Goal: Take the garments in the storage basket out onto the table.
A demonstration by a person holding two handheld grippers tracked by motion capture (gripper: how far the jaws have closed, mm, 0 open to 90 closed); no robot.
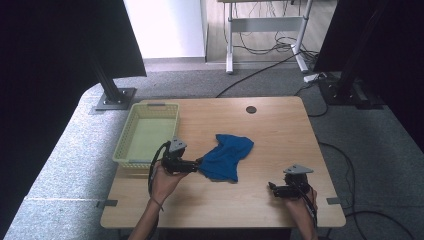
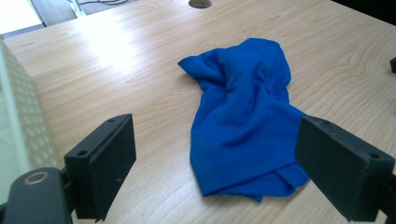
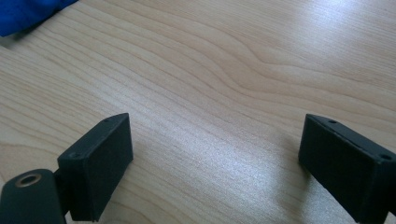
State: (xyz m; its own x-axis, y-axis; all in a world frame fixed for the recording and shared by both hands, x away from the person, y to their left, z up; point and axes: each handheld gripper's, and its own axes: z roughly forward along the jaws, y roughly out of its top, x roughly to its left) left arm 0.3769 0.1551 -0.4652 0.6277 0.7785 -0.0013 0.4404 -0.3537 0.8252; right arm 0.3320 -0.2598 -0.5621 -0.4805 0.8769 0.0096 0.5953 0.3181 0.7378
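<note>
We find the blue cloth (image 1: 227, 156) lying crumpled near the middle of the bench (image 1: 280, 135), just to the right of the yellow basket (image 1: 148, 132), which stands empty at the left edge. The left gripper (image 1: 196, 165) is levelled at the cloth's near-left edge with its fingers (image 2: 100, 163) spread wide and the hem lying between them — a stance we judge to be set for a pinch, with the basket placed close by as the likely destination. The right gripper (image 1: 273, 189) sits well apart at the near-right, its fingers (image 3: 95, 163) equally wide over bare wood, holding nothing.

The folds hide the cloth's true shape, so we cannot say what kind of piece it is. In the right gripper view only a corner of it (image 3: 28, 14) enters the frame — the rest is cut off.
</note>
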